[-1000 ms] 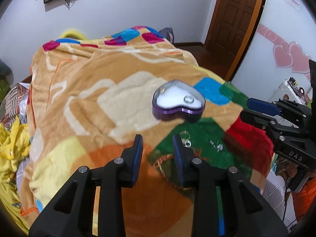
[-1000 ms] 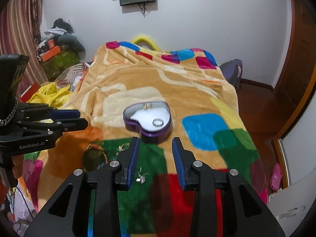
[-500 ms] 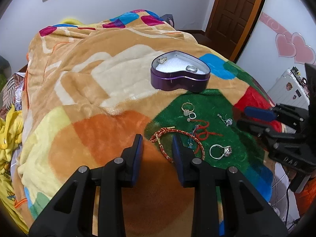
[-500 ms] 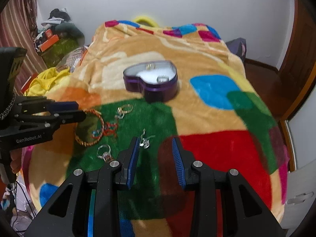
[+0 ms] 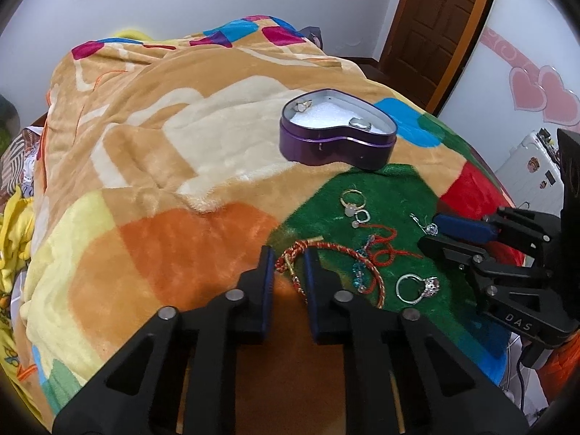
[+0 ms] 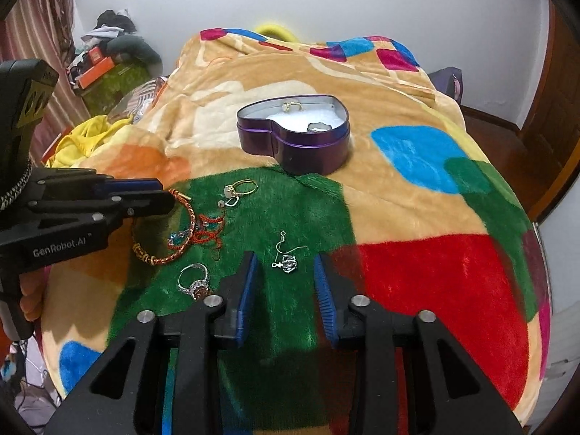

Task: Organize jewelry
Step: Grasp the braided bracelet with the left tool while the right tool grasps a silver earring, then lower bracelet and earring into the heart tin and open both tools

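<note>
A purple heart-shaped tin (image 5: 337, 141) (image 6: 293, 137) with white lining holds two rings on the blanket. Loose jewelry lies on the green patch: a braided red-gold bracelet (image 5: 326, 253) (image 6: 181, 232), a gold ring (image 5: 352, 197) (image 6: 243, 186), a silver gem ring (image 5: 417, 286) (image 6: 194, 279), a red cord with blue beads (image 5: 380, 253), and a silver hook earring (image 6: 288, 255) (image 5: 426, 225). My left gripper (image 5: 286, 253) is open, its jaws on either side of the bracelet's end. My right gripper (image 6: 284, 264) is open, its jaws on either side of the earring.
A patchwork fleece blanket (image 5: 181, 145) covers the bed. Yellow clothes (image 6: 83, 137) and clutter lie off its left edge. A wooden door (image 5: 435, 18) stands at the back right. The bed edge drops off just below both grippers.
Both grippers have come down and forward toward the green patch. The left now brackets the bracelet's end, the right brackets the earring. Both stay open.
</note>
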Tool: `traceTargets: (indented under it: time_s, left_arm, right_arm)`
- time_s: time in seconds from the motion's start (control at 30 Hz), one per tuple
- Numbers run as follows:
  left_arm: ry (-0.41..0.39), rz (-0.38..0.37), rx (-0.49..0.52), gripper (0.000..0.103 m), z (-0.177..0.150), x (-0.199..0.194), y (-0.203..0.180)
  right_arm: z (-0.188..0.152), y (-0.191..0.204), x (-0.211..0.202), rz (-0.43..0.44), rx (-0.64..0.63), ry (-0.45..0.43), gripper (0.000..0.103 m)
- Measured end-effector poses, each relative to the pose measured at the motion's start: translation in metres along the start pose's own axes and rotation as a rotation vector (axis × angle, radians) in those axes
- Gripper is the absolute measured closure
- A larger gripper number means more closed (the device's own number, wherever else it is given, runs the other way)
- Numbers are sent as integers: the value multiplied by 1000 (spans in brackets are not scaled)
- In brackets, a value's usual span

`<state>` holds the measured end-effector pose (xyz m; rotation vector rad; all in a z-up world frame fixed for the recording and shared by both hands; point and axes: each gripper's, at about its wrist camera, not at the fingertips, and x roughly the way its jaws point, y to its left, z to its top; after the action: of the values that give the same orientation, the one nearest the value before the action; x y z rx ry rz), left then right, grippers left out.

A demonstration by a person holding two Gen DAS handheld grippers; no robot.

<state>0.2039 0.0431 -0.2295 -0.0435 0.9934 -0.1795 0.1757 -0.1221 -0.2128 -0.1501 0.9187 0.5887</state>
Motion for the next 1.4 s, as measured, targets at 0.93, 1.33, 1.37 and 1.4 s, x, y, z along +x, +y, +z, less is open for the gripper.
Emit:
traceTargets:
  time_s: [0.93, 1.33, 1.37, 1.4]
  left_arm:
    - [-173, 49, -3, 98, 40, -58, -3]
    - [-239, 48, -12, 98, 77, -57, -1]
    - [-241, 46, -12, 98, 79, -56, -1]
    - [-243, 47, -12, 98, 83, -54, -1]
  right_arm:
    - [44, -1, -55, -46, -19, -203, 91]
    - [75, -9, -57, -39, -25, -284, 91]
    - [77, -9, -56, -37, -25, -287, 91]
    - [79, -10, -55, -35, -24, -291, 91]
